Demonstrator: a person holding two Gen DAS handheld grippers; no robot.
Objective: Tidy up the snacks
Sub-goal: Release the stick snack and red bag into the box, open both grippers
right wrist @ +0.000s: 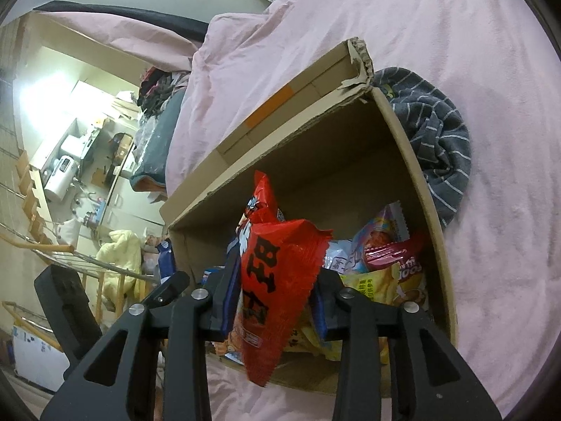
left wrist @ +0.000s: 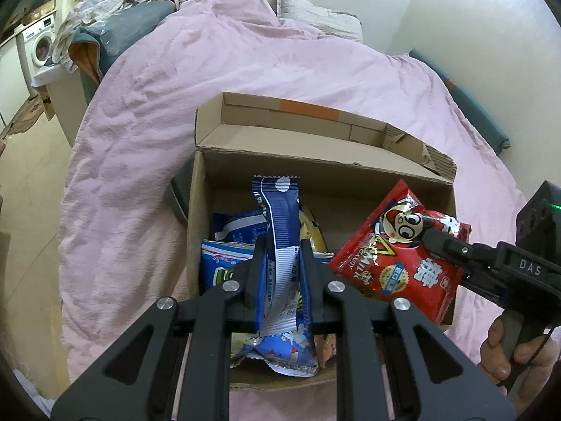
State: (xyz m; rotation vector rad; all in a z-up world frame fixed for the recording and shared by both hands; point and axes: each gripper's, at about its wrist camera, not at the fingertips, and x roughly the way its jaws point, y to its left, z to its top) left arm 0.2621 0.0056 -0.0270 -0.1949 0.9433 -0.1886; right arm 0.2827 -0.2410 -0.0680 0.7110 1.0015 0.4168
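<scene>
pink bedding (left wrist: pixel 217 70) | open box (left wrist: pixel 315 161) | left fingers (left wrist: pixel 282 263) grip blue packet (left wrist: pixel 280 245) | right fingers (right wrist: pixel 277 301) slack around red bag (right wrist: pixel 277 273)

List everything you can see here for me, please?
cardboard box: one, brown, open, on the bed
pink cover: one, spread over the bed
blue packet: one, gripped in left tool
red packet: one, between right tool's fingers
other snacks: several, mixed colours, inside the box
striped cloth: one, grey, beside the box
washing machine: one, white, far back
left tool: black, shut
right tool: black
hand: one, holding right tool's handle
</scene>
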